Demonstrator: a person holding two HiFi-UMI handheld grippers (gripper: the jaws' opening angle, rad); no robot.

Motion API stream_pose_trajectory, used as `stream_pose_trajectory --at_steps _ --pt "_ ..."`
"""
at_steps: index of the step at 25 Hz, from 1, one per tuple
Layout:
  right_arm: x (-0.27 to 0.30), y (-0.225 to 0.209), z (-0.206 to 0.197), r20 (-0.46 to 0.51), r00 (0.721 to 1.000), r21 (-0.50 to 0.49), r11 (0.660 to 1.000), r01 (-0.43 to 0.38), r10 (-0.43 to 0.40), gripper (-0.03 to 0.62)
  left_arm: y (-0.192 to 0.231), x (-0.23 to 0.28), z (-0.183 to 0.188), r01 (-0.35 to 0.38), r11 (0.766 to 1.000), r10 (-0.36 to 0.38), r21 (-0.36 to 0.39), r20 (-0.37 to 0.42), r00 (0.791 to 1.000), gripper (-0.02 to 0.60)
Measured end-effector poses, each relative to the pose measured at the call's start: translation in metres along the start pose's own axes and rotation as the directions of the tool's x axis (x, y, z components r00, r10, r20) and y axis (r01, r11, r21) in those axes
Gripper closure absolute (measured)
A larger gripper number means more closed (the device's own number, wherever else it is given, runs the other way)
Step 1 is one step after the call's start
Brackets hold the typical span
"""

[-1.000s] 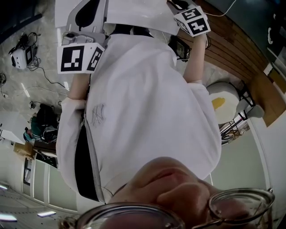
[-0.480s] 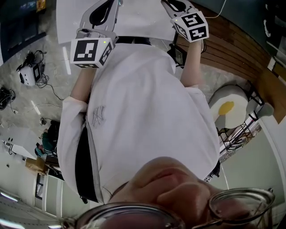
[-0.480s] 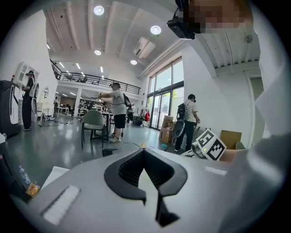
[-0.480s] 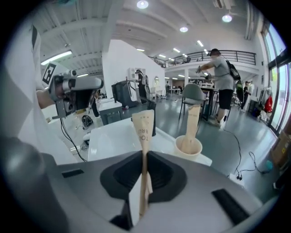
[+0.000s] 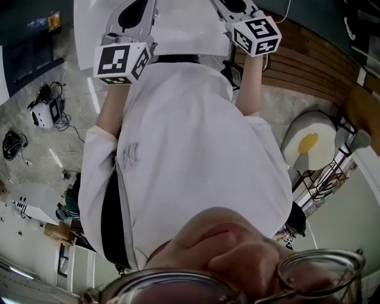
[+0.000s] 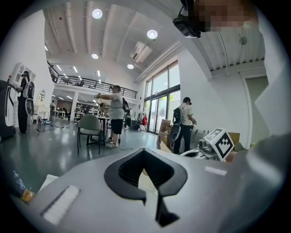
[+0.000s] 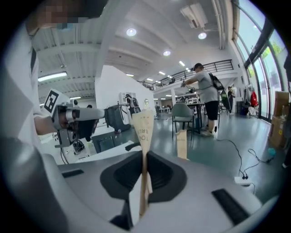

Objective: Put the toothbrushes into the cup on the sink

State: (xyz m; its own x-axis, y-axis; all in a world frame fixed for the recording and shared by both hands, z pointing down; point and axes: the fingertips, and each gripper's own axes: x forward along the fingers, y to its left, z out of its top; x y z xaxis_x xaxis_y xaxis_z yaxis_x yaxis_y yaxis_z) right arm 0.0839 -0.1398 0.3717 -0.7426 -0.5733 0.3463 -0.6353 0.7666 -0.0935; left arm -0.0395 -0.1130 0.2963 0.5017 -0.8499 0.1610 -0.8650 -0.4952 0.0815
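Note:
A paper-wrapped toothbrush (image 7: pixel 143 129) stands upright between the black pads of my right gripper (image 7: pixel 144 175), which is shut on it, the printed end sticking up. In the head view this gripper (image 5: pixel 234 6) is raised at the top right, in front of a white shirt. My left gripper (image 5: pixel 139 6) is raised at the top left. In its own view its pads (image 6: pixel 132 175) stand close together around a narrow wedge with a pale sliver in it; I cannot make out what that is. No cup or sink shows in any view.
A white surface (image 5: pixel 178 24) lies beyond both grippers. An egg-shaped cushion (image 5: pixel 309 142) and a wire rack (image 5: pixel 323 178) sit at the right, cables (image 5: pixel 44 110) on the floor at the left. People, a chair (image 6: pixel 88 129) and desks fill the hall.
The left gripper's marker cube has shifted up and to the right in the head view. The background has slid across the picture. The right gripper still holds the toothbrush.

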Motion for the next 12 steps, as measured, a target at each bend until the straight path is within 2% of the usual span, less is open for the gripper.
stream_pose_trajectory --at_steps 5,12 --pt "-0.013 -0.006 0.029 0.160 0.986 0.073 0.997 0.026 -0.037 0.562 0.007 -0.005 0.009 -0.023 0.999 0.024 -0.032 0.030 0.999 0.575" --pt "-0.029 -0.005 0.059 0.301 0.950 0.136 0.990 0.043 -0.083 0.562 0.011 -0.020 0.010 -0.020 0.999 0.022 -0.045 0.042 0.999 0.575"
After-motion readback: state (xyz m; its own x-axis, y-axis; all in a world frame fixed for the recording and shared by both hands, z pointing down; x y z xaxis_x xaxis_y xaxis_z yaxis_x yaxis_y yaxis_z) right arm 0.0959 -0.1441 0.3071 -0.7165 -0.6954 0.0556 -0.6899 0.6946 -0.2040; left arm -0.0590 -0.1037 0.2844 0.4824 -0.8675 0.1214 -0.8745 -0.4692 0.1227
